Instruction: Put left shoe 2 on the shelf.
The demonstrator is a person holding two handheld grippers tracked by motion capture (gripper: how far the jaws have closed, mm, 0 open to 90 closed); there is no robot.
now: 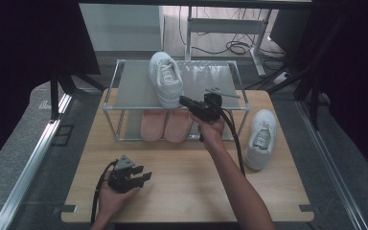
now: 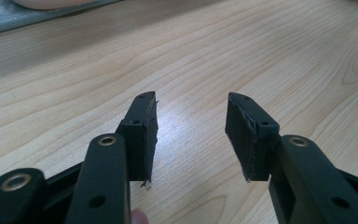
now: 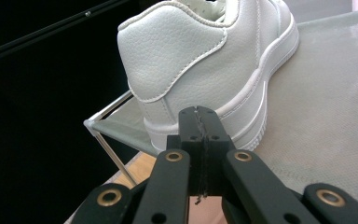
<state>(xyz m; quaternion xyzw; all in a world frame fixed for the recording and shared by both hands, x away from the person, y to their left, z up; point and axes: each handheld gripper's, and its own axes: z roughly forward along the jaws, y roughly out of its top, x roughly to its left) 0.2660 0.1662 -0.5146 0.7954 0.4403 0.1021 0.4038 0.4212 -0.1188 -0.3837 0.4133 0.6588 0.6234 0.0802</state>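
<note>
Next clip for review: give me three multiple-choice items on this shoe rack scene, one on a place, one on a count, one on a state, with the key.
1. Where is the white sneaker that the right tool points at?
A. on the rack's top shelf
B. on the floor
C. in the left tool

2. How many white sneakers are in the high view?
A. one
B. two
C. four

3. How do the left tool's jaws stand?
A. clamped on a slipper
B. shut with nothing between
C. apart over bare table

Key: 1 A, it stands on the grey shelf; 2 B, the second sneaker lies on the table right of the rack; 3 C, wood shows between the jaws.
</note>
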